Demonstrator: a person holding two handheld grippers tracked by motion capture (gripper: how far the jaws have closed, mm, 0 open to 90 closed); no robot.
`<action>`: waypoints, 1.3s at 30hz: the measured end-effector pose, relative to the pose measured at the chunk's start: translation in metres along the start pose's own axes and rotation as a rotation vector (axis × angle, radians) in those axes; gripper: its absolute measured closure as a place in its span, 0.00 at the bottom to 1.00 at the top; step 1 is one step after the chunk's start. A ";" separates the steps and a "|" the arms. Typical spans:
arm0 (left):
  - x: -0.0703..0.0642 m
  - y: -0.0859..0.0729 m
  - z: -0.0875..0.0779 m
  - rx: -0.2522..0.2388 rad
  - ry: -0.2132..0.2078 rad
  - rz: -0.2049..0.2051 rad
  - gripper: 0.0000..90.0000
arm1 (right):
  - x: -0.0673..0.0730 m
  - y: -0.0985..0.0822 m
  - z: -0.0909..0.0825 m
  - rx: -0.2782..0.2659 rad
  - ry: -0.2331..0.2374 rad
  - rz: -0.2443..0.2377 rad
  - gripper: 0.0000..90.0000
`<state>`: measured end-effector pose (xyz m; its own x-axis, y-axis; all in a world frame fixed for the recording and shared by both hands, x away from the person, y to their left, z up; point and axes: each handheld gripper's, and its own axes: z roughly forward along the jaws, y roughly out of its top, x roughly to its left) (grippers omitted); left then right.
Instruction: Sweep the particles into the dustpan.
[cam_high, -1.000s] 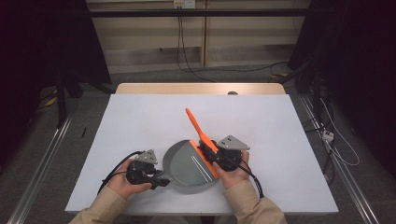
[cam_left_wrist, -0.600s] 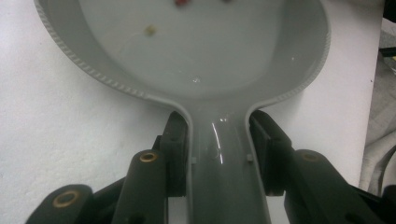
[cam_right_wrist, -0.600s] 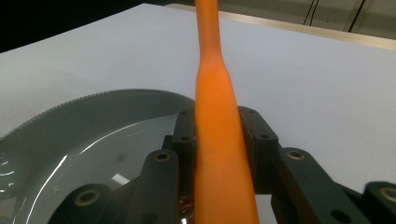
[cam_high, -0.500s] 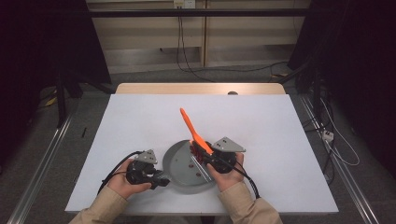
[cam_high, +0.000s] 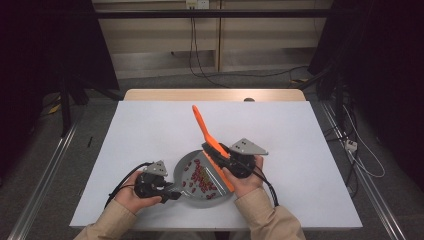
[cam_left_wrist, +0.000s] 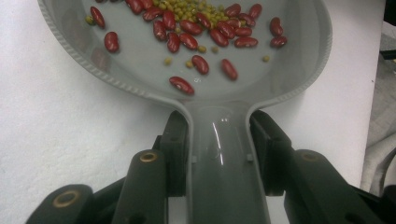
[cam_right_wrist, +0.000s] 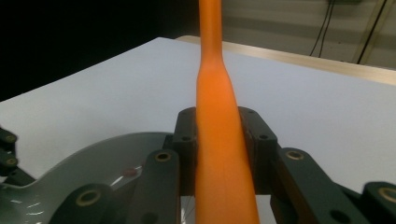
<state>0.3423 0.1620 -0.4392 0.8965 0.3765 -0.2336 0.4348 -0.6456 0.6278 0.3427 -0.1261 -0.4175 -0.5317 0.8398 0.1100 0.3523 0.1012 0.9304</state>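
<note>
A grey pan (cam_high: 186, 165) with a long handle lies on the white table near its front edge. Red kidney beans (cam_high: 200, 181) and small green beans (cam_left_wrist: 205, 8) are scattered inside it. My left gripper (cam_high: 174, 193) is shut on the pan's handle (cam_left_wrist: 224, 177), one jaw on each side. My right gripper (cam_high: 214, 153) hovers over the pan's right side, shut on an orange tool (cam_high: 202, 127). The tool's handle slants up and away to the left, and its lower end reaches down across the pan. In the right gripper view the orange tool (cam_right_wrist: 219, 154) rises between the jaws.
The white table (cam_high: 300, 135) has bare room behind and on both sides of the pan. A wooden strip (cam_high: 215, 95) runs along the far edge. Cables hang down the wall beyond. Metal rails line the floor left and right.
The right gripper has shifted slightly left over the pan, and the orange tool's handle stands steeper. Beans now show in the pan. The left gripper has stayed put.
</note>
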 end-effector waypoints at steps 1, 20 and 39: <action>0.000 0.000 0.000 0.001 0.000 -0.001 0.70 | -0.004 0.001 0.000 0.004 -0.004 0.001 0.79; 0.000 0.001 0.000 0.001 -0.004 -0.009 0.70 | 0.005 -0.028 0.010 0.040 -0.056 -0.062 0.79; -0.002 -0.007 0.001 -0.051 0.025 0.015 0.70 | -0.012 -0.007 -0.010 -0.049 -0.051 -0.025 0.79</action>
<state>0.3378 0.1654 -0.4435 0.9000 0.3841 -0.2062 0.4162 -0.6165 0.6684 0.3391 -0.1425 -0.4215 -0.4997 0.8633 0.0701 0.3008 0.0971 0.9487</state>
